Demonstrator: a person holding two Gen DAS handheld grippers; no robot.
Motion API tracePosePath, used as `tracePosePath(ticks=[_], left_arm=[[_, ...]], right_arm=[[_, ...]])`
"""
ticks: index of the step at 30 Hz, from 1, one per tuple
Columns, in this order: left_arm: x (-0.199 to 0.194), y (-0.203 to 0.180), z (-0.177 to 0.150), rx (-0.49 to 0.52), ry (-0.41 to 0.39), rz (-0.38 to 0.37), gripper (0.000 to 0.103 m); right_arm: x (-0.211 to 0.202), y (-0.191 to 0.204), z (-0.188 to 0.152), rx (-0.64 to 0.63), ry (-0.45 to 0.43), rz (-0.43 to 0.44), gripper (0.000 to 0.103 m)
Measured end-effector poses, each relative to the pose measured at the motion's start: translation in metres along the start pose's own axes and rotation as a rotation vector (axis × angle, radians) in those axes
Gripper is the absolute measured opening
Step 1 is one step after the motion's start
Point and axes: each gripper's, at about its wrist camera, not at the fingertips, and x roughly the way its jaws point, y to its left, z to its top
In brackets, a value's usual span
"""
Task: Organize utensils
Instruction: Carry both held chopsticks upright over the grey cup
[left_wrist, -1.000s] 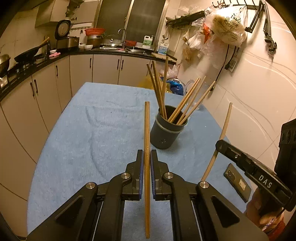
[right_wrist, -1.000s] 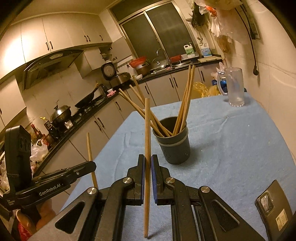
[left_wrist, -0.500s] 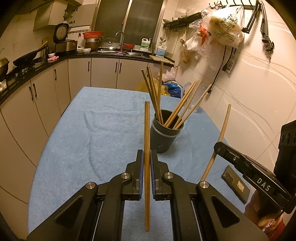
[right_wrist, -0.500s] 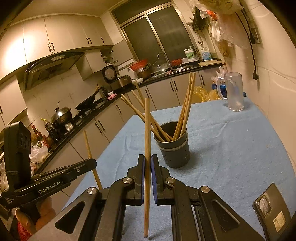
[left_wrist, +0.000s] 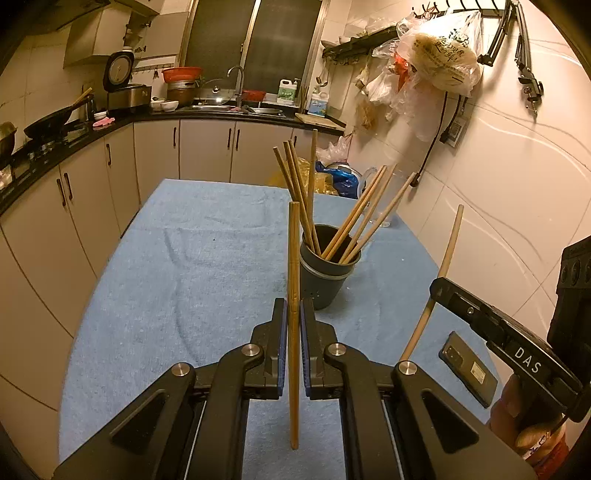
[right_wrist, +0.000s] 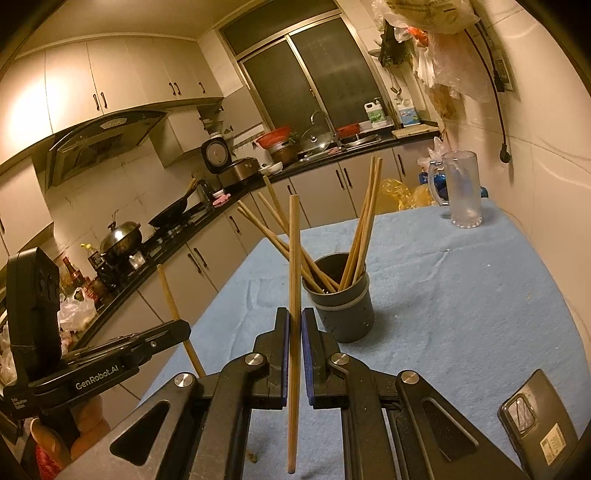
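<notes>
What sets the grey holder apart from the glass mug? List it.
The grey holder is opaque and dark; the glass mug is clear with a handle. The holder has chopsticks leaning in it; the mug shows none. The holder stands nearer the grippers, the mug at the far edge. Both stand upright on the blue cloth.

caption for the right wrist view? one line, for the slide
Right gripper clamps an upright chopstick just short of the grey holder of chopsticks on the blue-clothed table.

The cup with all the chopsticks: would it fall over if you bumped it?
Maybe. The cup is narrow and the chopsticks lean out far above its rim, so it looks top-heavy. The blue cloth under it probably stops sliding, so a bump would more likely tip it.
</notes>
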Motion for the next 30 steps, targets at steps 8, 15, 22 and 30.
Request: tracePosePath(ticks=[8,15,22,30], left_arm=[[0.002,-0.003,0.004,0.007,0.003,0.000,0.006],[0.002,-0.008,0.009,0.016,-0.004,-0.002,0.006],[0.001,-0.013,0.018,0.032,-0.012,-0.008,0.006],[-0.004,-0.026,0.031,0.063,-0.038,-0.012,0.006]], right_arm=[[-0.004,-0.004,0.007,0.009,-0.017,-0.004,0.007],[-0.008,-0.009,0.011,0.021,-0.038,-0.011,0.007],[-0.012,-0.015,0.017,0.037,-0.055,-0.024,0.007],[-0.019,-0.021,0.028,0.044,-0.087,-0.029,0.007]])
